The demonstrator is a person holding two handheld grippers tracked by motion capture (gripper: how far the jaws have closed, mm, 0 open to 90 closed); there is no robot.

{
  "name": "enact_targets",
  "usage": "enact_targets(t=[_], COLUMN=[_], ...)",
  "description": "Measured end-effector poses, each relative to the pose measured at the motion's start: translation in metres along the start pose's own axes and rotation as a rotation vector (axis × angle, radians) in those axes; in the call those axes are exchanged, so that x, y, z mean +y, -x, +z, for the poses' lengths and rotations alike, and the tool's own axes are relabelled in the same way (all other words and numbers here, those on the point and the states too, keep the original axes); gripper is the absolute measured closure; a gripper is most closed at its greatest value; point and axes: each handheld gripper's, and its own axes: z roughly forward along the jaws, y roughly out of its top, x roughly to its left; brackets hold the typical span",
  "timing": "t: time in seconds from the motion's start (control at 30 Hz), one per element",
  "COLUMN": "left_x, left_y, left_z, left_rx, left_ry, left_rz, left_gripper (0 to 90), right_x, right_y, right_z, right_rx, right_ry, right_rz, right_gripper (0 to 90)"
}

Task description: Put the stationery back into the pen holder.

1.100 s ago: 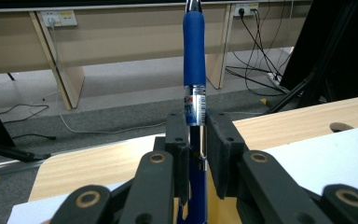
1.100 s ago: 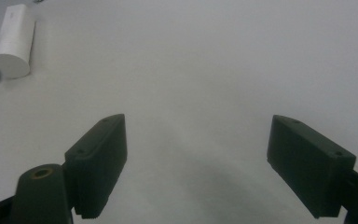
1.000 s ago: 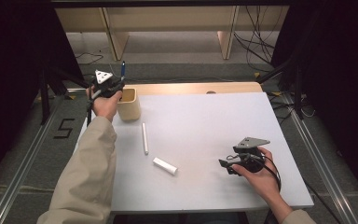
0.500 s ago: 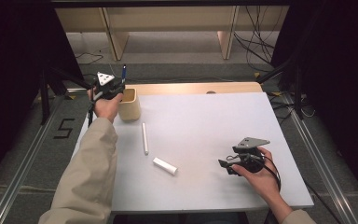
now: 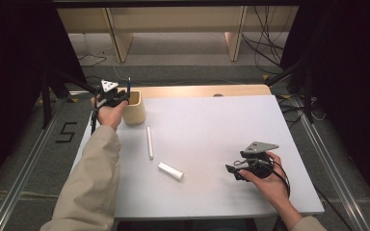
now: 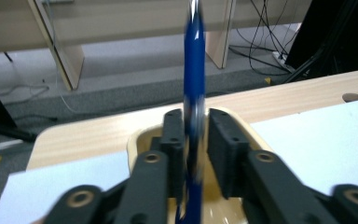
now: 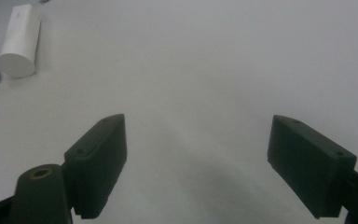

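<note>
Left gripper (image 6: pixel 193 140) above cup (image 5: pixel 135 108), jaws just opening, gap beside upright blue pen (image 6: pixel 193 84): release into cup likely under way. Right gripper (image 7: pixel 196 158) resting on worktop (image 5: pixel 212 139), jaws wide, empty.

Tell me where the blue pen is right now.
High view, far left: the blue pen stands upright over the beige cup, between the left gripper's fingers.

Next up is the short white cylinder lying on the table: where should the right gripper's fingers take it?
Probably at mid-length of the short white cylinder, from above, fingers across its round sides. It lies flat, slanted, with bare table around it. The right gripper stands open.
</note>
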Motion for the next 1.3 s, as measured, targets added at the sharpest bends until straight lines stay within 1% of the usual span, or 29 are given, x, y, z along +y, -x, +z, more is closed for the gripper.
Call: enact_targets(t=[0.07,0.13,0.17,0.27,0.3,0.33,0.37,0.43,0.47,0.57,0.6,0.73,0.77,0.87,0.93,1.1,1.13,1.2,1.23,1.3], left_x=[0.002,0.004,0.005,0.007,0.007,0.008,0.008,0.008,0.007,0.004,0.002,-0.007,-0.010,-0.018,-0.023,-0.035,-0.037,-0.042,-0.044,-0.048], left_y=[0.002,0.006,0.008,0.016,0.019,0.021,0.023,0.026,0.027,0.031,0.032,0.038,0.039,0.044,0.047,0.053,0.054,0.058,0.059,0.063], left_z=[-0.005,-0.010,-0.013,-0.024,-0.028,-0.031,-0.034,-0.041,-0.044,-0.052,-0.054,-0.062,-0.063,-0.066,-0.069,-0.071,-0.071,-0.073,-0.073,-0.074], left_rx=[0.013,0.001,-0.005,-0.004,-0.016,-0.022,-0.018,-0.026,-0.022,-0.022,-0.023,-0.037,-0.046,-0.065,-0.074,-0.111,-0.123,-0.142,-0.153,-0.169], left_ry=[-0.002,-0.014,-0.018,-0.025,-0.029,-0.045,-0.056,-0.059,-0.064,-0.089,-0.098,-0.103,-0.104,-0.115,-0.118,-0.139,-0.145,-0.161,-0.158,-0.159], left_rz=[0.000,-0.010,-0.008,0.011,0.010,0.004,0.003,0.006,0.010,0.003,0.007,0.017,0.023,0.035,0.031,0.055,0.054,0.041,0.030,0.031], left_gripper=[64.9,59.8,57.8,51.7,49.0,46.0,42.5,39.8,38.7,35.5,35.7,40.2,43.1,46.8,50.5,60.5,64.5,69.5,72.4,77.7], right_x=[0.000,0.000,0.000,0.000,0.000,0.000,0.000,0.000,0.001,0.001,0.001,0.001,0.001,0.000,0.000,0.000,0.000,0.000,0.000,0.000], right_y=[0.000,0.000,-0.001,-0.001,-0.001,-0.001,-0.001,-0.002,-0.002,-0.002,-0.002,-0.002,-0.002,-0.002,-0.002,-0.002,-0.002,-0.002,-0.002,-0.002], right_z=[0.000,0.000,0.000,0.000,0.000,0.000,0.000,0.000,0.000,0.000,0.000,0.000,0.000,0.000,0.000,0.000,0.000,0.000,0.000,0.000], right_rx=[-0.001,-0.002,-0.002,-0.002,-0.002,-0.002,-0.002,-0.003,-0.003,-0.004,-0.004,-0.004,-0.004,-0.004,-0.003,-0.005,-0.004,-0.005,-0.004,-0.004], right_ry=[0.000,0.000,0.001,0.000,0.000,0.001,0.001,0.001,0.002,0.002,0.002,0.001,0.000,0.000,0.000,-0.001,-0.002,-0.002,-0.002,-0.001], right_rz=[-0.001,-0.001,-0.002,-0.002,-0.002,-0.003,-0.003,-0.003,-0.002,-0.001,-0.001,-0.001,-0.001,-0.001,-0.002,-0.002,-0.003,-0.002,-0.002,-0.002], right_gripper=[20.5,20.5,20.5,20.5,20.5,20.5,20.5,20.5,20.4,20.4,20.5,20.5,20.5,20.4,20.4,20.4,20.4,20.4,20.4,20.4])
